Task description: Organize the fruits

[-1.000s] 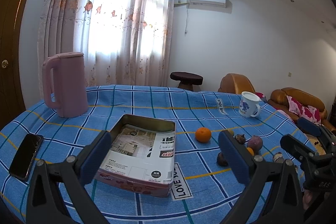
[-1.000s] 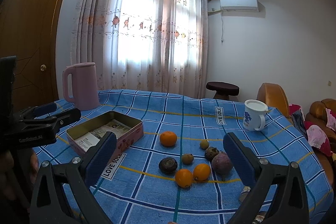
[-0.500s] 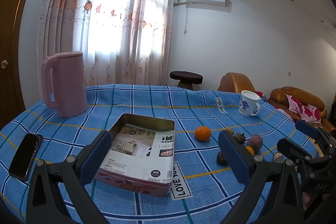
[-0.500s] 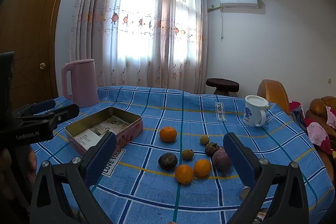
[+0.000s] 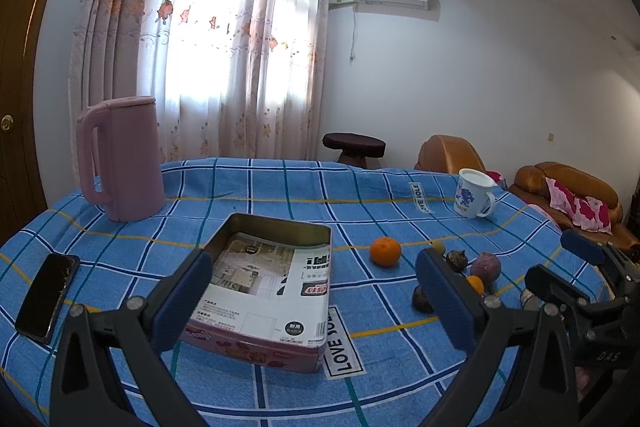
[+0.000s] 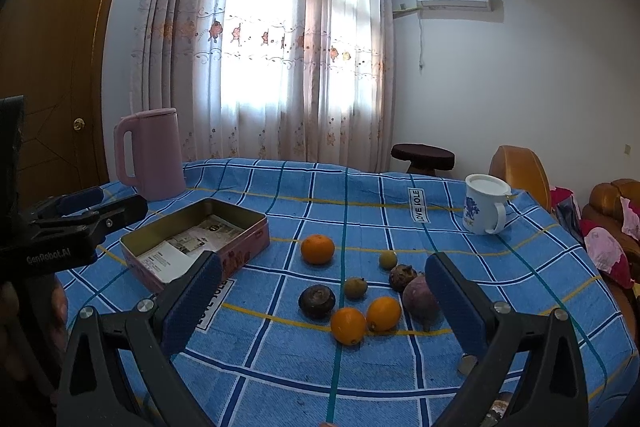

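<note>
A pink tin box (image 5: 276, 341) lined with printed paper sits open on the blue checked tablecloth; it also shows in the right wrist view (image 6: 244, 251). Several fruits lie to its right: a large orange (image 6: 317, 249), two small oranges (image 6: 348, 325), a dark round fruit (image 6: 317, 301), a purple fruit (image 6: 418, 297) and small brownish ones (image 6: 355, 287). The large orange also shows in the left wrist view (image 5: 385, 251). My left gripper (image 5: 312, 301) is open above the box's near end. My right gripper (image 6: 322, 303) is open, just before the fruit cluster.
A pink kettle (image 5: 120, 159) stands at the back left. A black phone (image 5: 46, 297) lies at the left edge. A white mug (image 6: 485, 203) stands at the back right. Sofas (image 5: 568, 195) and a stool (image 5: 354, 145) lie beyond the table.
My right gripper has moved a little closer to the fruits. The left gripper has barely moved. Both stay open and empty.
</note>
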Demonstrator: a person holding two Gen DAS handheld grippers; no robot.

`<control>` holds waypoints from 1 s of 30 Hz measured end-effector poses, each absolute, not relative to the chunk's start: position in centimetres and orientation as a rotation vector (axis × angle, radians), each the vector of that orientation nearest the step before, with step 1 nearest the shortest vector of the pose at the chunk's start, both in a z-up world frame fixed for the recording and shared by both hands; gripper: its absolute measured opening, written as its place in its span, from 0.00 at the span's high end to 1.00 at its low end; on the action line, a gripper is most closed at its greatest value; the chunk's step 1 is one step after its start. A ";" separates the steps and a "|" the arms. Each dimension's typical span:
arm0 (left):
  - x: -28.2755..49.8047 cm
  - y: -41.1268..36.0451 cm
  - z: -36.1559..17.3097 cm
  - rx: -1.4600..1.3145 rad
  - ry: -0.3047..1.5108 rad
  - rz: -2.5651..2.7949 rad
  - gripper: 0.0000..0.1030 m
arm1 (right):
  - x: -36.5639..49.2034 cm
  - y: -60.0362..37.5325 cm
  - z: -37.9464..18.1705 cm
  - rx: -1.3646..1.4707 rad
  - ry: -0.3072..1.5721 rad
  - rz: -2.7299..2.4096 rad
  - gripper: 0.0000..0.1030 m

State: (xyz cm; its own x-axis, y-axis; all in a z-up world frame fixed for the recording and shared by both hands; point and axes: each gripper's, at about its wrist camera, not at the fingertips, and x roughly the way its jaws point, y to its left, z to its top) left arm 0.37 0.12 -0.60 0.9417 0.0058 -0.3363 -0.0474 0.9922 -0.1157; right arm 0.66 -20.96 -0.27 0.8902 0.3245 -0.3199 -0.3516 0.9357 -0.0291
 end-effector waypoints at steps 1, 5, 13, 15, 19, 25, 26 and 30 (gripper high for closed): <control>0.4 0.1 -0.6 -0.121 0.344 0.026 0.00 | 0.7 -21.0 -0.3 -0.086 0.318 0.351 0.01; 0.5 -0.2 -0.8 -0.115 0.347 0.023 0.00 | 0.7 -21.2 -0.4 -0.084 0.322 0.349 0.01; 0.6 -0.6 -0.9 -0.110 0.352 0.022 0.00 | 0.9 -21.3 -0.7 -0.084 0.333 0.346 0.01; 0.6 -0.7 -1.0 -0.109 0.353 0.021 0.00 | 1.0 -21.4 -0.8 -0.083 0.338 0.345 0.01; 0.9 -1.4 -1.5 -0.102 0.366 0.013 0.00 | 1.2 -21.7 -1.3 -0.088 0.349 0.338 0.01; 1.6 -3.4 -2.7 -0.078 0.382 -0.041 0.00 | 0.9 -24.6 -2.8 -0.110 0.343 0.311 0.01; 1.7 -4.0 -2.9 -0.066 0.383 -0.051 0.00 | 0.8 -25.4 -3.2 -0.113 0.349 0.291 0.01; 2.5 -6.8 -3.5 -0.032 0.389 -0.120 0.00 | 0.7 -30.9 -6.1 -0.080 0.422 0.210 0.01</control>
State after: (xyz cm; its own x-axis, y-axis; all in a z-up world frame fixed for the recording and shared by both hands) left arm 2.49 -6.81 -3.55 0.9181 -0.1228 -0.3768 0.1106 0.9924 -0.0538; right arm 0.71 -30.95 -6.10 0.8910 0.1857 -0.4143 -0.2189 0.9752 -0.0336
